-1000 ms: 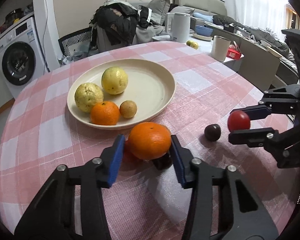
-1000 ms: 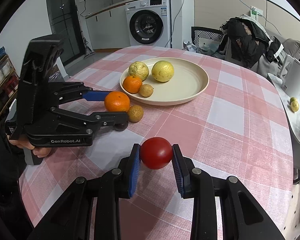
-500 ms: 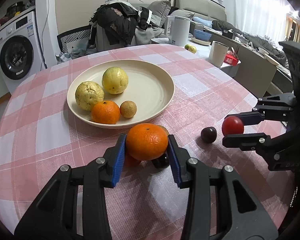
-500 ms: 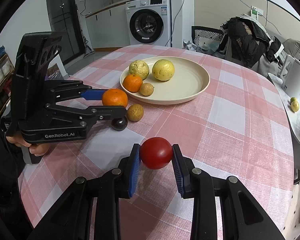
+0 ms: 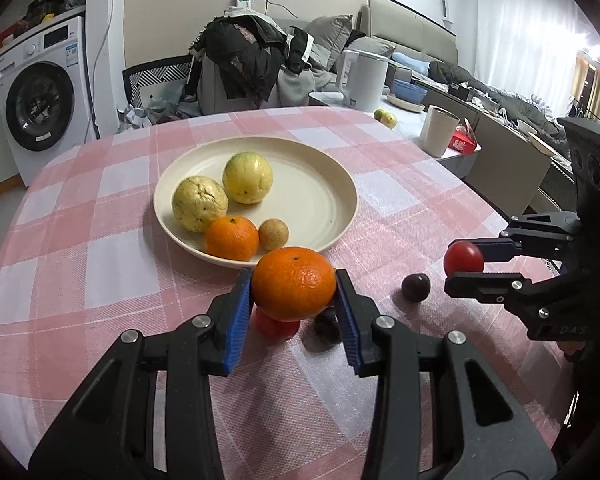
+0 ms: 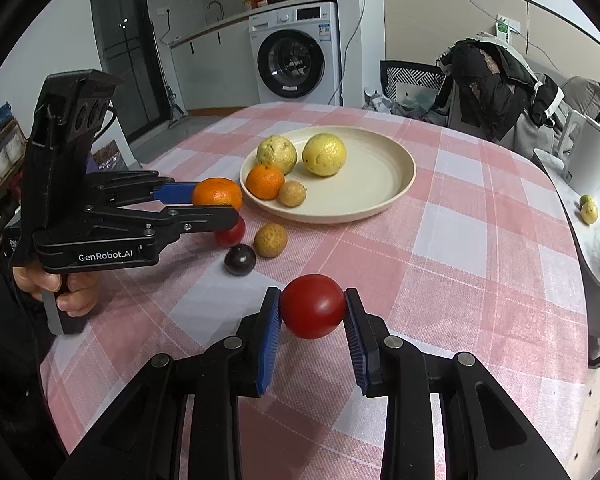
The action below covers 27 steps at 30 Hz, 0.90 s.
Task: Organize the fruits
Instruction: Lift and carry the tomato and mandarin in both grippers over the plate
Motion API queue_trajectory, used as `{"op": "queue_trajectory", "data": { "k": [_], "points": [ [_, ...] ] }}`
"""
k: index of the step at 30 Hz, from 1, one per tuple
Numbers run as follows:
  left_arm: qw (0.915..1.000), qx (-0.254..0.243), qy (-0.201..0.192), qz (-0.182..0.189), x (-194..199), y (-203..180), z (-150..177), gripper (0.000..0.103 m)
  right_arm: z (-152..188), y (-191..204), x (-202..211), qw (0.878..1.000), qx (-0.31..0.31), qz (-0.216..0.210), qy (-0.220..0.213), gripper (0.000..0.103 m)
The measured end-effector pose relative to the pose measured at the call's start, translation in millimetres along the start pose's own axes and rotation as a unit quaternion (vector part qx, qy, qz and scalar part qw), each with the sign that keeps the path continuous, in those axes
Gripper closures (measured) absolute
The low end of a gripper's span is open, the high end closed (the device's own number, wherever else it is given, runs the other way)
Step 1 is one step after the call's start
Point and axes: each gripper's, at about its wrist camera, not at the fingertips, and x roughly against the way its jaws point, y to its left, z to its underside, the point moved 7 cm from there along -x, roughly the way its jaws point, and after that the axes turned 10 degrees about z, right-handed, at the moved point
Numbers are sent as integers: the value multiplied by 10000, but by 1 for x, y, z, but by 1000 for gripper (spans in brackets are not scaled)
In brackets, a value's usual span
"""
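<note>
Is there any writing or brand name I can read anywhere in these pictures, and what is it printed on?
"GenRobot.AI": white letters on the side of the left gripper, seen in the right wrist view.
"DAS": part of a faint marking on the body of the right gripper, cut off in the left wrist view.
Washing machine: panel marks and sticker too small to read.
Red box on the side counter: print blurred.
Wall socket label: unreadable.
</note>
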Motion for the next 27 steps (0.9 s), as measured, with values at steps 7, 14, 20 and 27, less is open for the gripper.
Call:
{"op": "queue_trajectory", "data": {
  "k": [7,14,20,27],
  "points": [
    [9997,45,-204,-101,16,11,-12,67,-11,-7,3,9995,-261,-2,-183,71],
    [9991,92,-392,-148,23,18,-31,66,-26,-13,1,9981,-555,-22,-281,71],
    [9985,104,-508,-184,24,19,-45,67,-51,-18,0,9963,-726,52,-448,71],
    [9979,151,-592,-237,16,20,-58,66,-69,-31,-10,9919,-1155,32,-535,71]
  ]
}}
